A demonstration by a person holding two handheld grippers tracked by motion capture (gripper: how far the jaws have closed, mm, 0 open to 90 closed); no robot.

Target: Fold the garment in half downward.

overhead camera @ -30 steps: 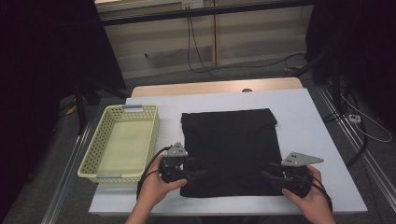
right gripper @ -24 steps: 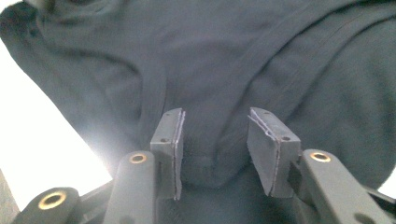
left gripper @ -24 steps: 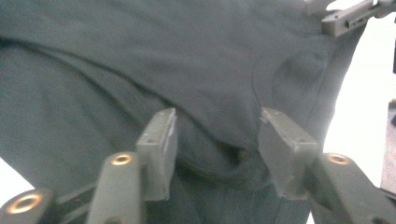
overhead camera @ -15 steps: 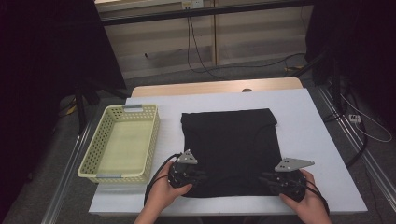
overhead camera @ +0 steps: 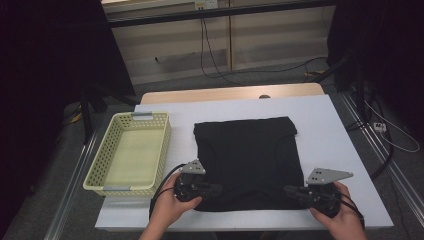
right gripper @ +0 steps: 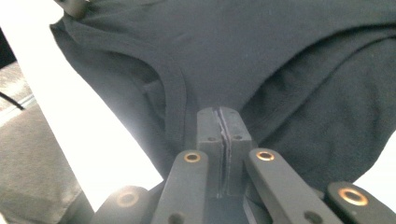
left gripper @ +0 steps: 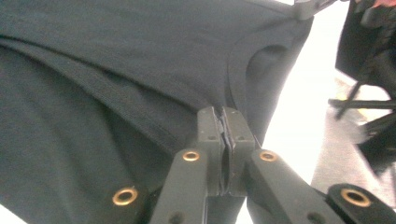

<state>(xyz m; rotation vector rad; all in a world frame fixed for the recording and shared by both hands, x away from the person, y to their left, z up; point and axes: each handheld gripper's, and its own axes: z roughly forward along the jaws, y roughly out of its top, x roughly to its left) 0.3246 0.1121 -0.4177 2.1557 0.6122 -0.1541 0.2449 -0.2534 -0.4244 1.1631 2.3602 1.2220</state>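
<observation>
While the black garment (overhead camera: pixel 247 162) lies flat on the white table (overhead camera: pixel 340 135), both tools pinch its near edge. Left gripper (overhead camera: pixel 214 189) and right gripper (overhead camera: pixel 291 191) have jaws pressed together on cloth (yellow basket (overhead camera: pixel 107 172) sits left).

I am viewing a white counter (overhead camera: pixel 330 125) from above; its surface is catching the most light in the room. A wooden edge (overhead camera: pixel 225 94) is showing along its far side. Metal rails (overhead camera: pixel 75 175) are running along both flanks of the counter. Beyond it, a grey floor (overhead camera: pixel 280 75) is lying under loose black cables (overhead camera: pixel 210 55), and a pale panelled wall (overhead camera: pixel 260 35) is standing at the back beneath a dark horizontal bar (overhead camera: pixel 225 12). Dark shapes are occupying the left and right margins; I cannot identify them. More cabling (overhead camera: pixel 395 135) is trailing at the right.
</observation>
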